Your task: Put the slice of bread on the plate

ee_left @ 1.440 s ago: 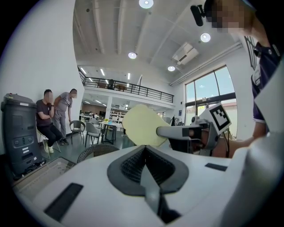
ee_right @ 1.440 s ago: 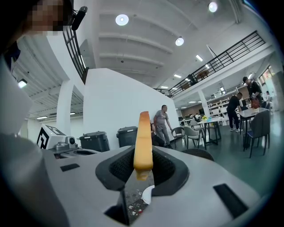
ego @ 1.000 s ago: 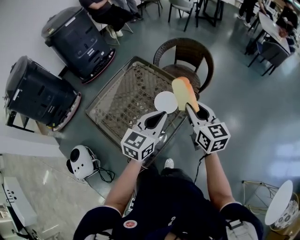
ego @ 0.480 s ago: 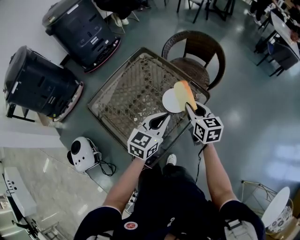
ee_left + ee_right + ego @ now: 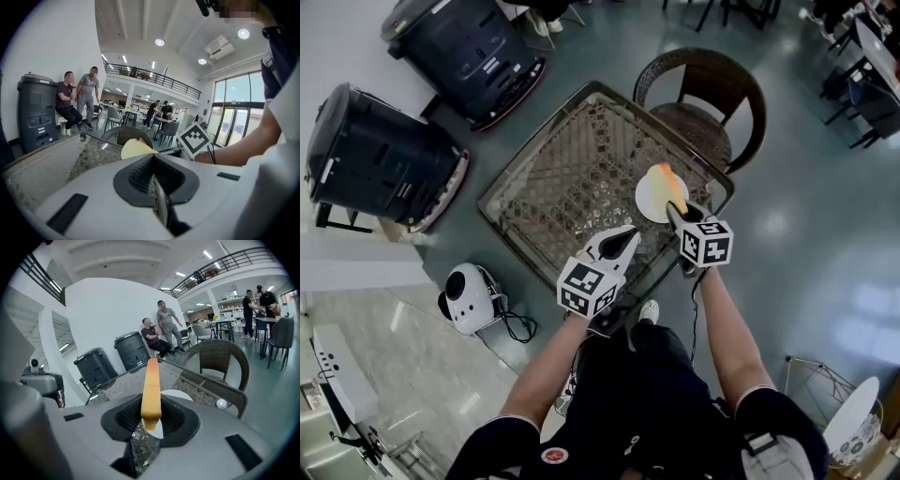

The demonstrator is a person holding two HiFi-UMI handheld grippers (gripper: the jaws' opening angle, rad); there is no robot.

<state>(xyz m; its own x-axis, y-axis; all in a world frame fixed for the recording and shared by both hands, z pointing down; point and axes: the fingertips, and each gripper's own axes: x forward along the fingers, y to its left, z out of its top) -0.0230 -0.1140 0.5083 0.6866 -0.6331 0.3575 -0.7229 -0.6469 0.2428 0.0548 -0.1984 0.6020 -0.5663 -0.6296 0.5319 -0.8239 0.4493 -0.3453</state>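
right gripper (image 5: 150,420) is pinching the slice of bread (image 5: 151,385) by its near end, jaws pressed on both flat faces, so the slice stands on edge with its long axis running straight out ahead of the jaws, crust side up

the white plate (image 5: 649,199) lies directly beyond and beneath those jaws; from the head view the bread's far end sits over the plate's middle, though whether it touches yet can't be told

so the move ahead looks like a short drop plus a roll of the wrist to lay the slice flat, then letting go, and the risk is the slice landing on its edge and tipping off the rim

left gripper (image 5: 623,236) hovers just beside, nearer the person, jaws pressed together on nothing; the right is clearly the hand for this job

the plate sits near the corner of a glass-topped woven table (image 5: 534,164), slick stuff, so the plate may skate if nudged

a wicker chair (image 5: 712,94) is tucked just behind, two dark bins (image 5: 384,169) stand on a glossy grey floor, people are off in the background
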